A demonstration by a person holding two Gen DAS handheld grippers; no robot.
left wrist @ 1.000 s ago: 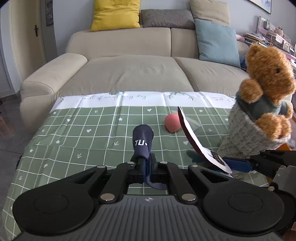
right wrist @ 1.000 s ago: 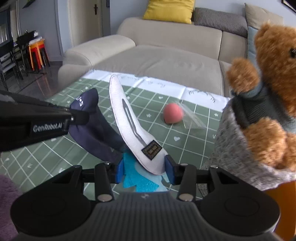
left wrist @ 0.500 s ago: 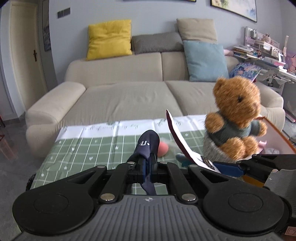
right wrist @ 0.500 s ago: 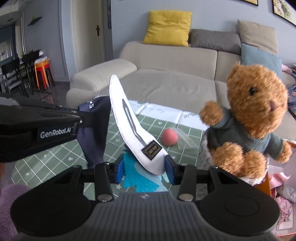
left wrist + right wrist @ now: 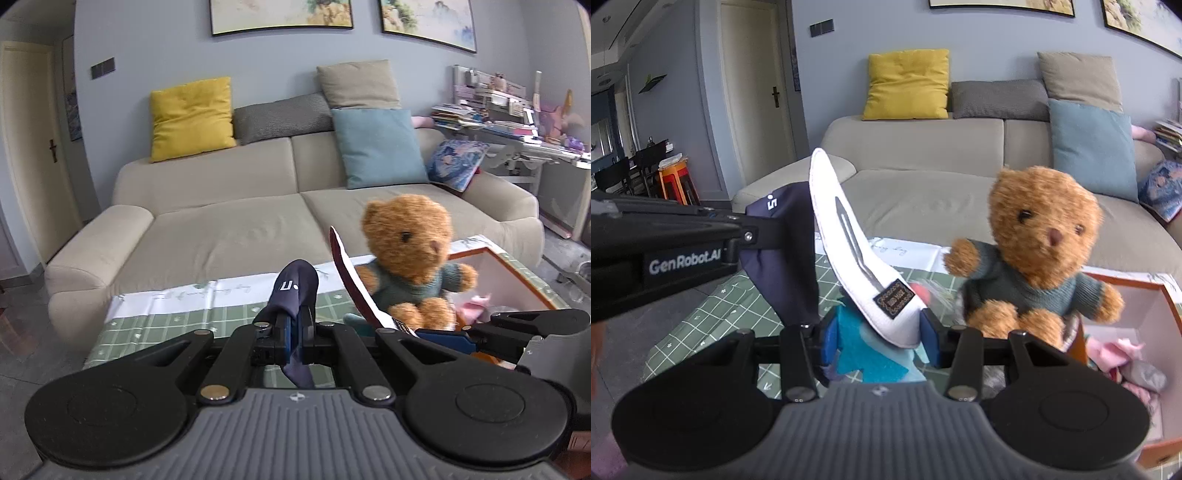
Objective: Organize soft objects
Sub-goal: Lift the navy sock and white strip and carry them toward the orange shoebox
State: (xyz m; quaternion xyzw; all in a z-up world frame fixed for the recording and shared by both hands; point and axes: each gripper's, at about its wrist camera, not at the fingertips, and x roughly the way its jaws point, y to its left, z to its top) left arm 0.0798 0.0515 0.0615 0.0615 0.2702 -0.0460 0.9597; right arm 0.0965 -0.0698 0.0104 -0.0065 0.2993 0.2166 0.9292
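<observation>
Both grippers are raised higher above the green checked tablecloth (image 5: 177,321) than a second ago; the left gripper (image 5: 294,334) is clamped shut on a navy sock (image 5: 295,291); the right gripper (image 5: 879,338) is closed on a white insole (image 5: 849,258) with blue felt pieces (image 5: 875,365); the teddy bear (image 5: 1038,251) is seen beside an open box (image 5: 1145,317).

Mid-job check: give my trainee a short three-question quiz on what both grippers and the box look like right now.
1. True or false: the left gripper is shut on the navy cloth.
2. What does the right gripper hold? A) the teddy bear B) a white slipper with teal felt C) nothing
3. Fill in: the orange-rimmed box lies to the ____ of the bear in the right wrist view.

Key: 1 true; 2 B; 3 right.
</observation>
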